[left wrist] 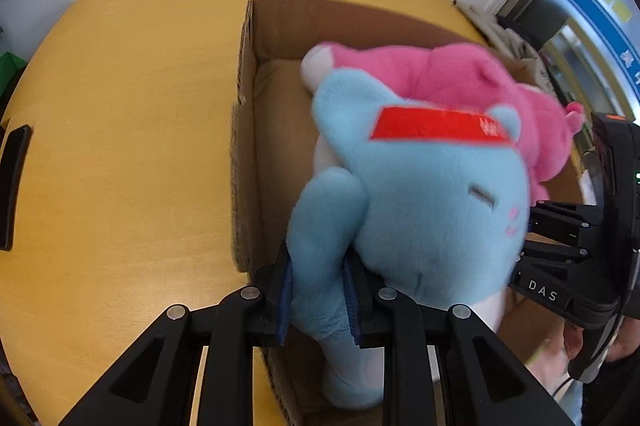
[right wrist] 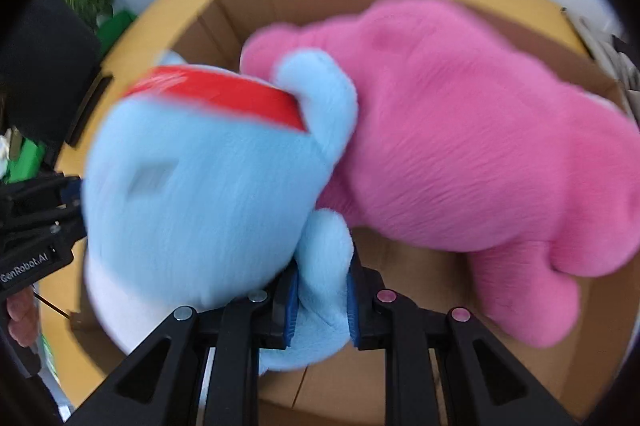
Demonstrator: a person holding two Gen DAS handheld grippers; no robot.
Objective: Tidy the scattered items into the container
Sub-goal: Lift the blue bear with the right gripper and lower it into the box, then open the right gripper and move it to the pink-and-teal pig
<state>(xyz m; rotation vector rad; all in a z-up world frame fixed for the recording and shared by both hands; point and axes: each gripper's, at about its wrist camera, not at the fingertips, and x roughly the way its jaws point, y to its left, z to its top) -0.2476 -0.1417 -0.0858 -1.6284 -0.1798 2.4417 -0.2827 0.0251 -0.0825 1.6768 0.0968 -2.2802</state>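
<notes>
Clearly, both the left gripper (left wrist: 318,300) and the right gripper (right wrist: 322,306) were clamped on limbs of the soft light-blue plush toy with a red headband (left wrist: 420,194), held over the open brown cardboard box (left wrist: 256,114) beside the pink plush toy (right wrist: 480,154). Uneven release could tip it onto the yellow wooden table (left wrist: 120,146) at left.

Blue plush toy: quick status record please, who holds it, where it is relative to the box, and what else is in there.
item: blue plush toy with red headband
left tool: shut on one blue limb
right tool: shut on another blue limb
position: over the open cardboard box, not seen resting on its floor
box contents: pink plush toy, touching the blue one
surface: yellow table
image quality: motion blur
</notes>
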